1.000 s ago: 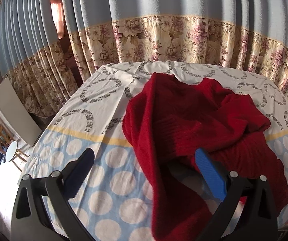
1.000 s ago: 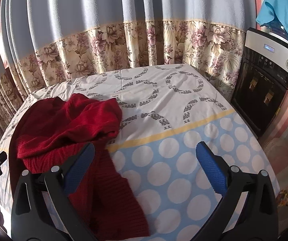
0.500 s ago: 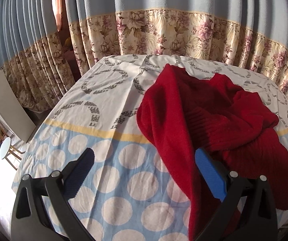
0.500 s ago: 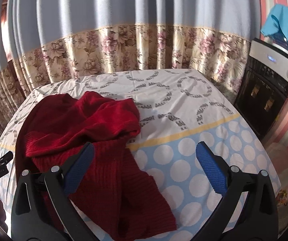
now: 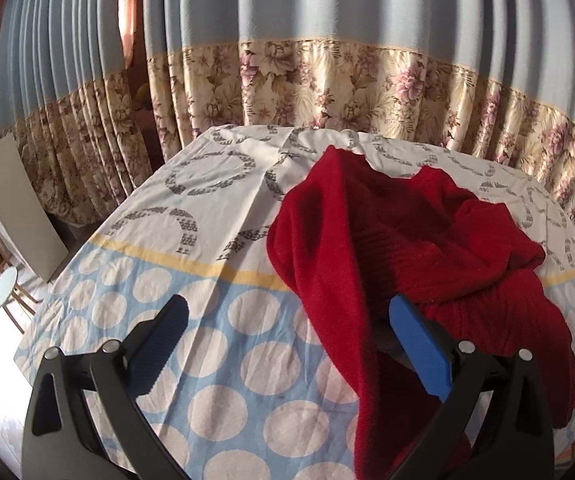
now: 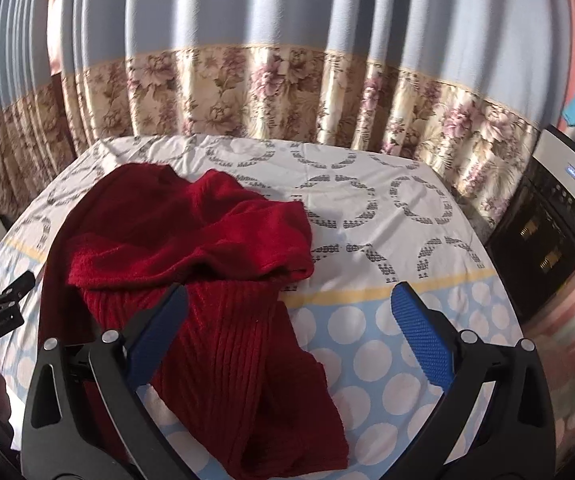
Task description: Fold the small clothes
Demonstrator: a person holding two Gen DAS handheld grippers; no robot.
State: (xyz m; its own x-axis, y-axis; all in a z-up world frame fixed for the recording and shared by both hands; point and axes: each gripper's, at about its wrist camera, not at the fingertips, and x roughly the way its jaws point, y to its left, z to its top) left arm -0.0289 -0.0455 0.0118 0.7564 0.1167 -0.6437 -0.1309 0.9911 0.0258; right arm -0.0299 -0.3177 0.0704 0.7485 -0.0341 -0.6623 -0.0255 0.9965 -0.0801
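A dark red knitted garment [image 5: 399,248] lies crumpled on the table's patterned cloth [image 5: 207,208], one part hanging over the near edge. It also shows in the right wrist view [image 6: 207,264]. My left gripper [image 5: 287,328] is open and empty, above the near edge, its right finger over the garment's left side. My right gripper [image 6: 287,320] is open and empty, held above the garment's ribbed lower part [image 6: 239,344]. The left gripper's tips show at the left edge of the right wrist view [image 6: 3,292].
The table [image 6: 407,216] is covered with a cloth of white, yellow band and blue with white dots. Blue and floral curtains [image 5: 327,80] hang behind. A water dispenser [image 6: 555,208] stands to the right. A white board [image 5: 11,208] and small stool [image 5: 5,292] stand at the left.
Both grippers have pulled back and risen from the table, so more of the cloth and the garment shows. The garment has not visibly moved. Both stay open.
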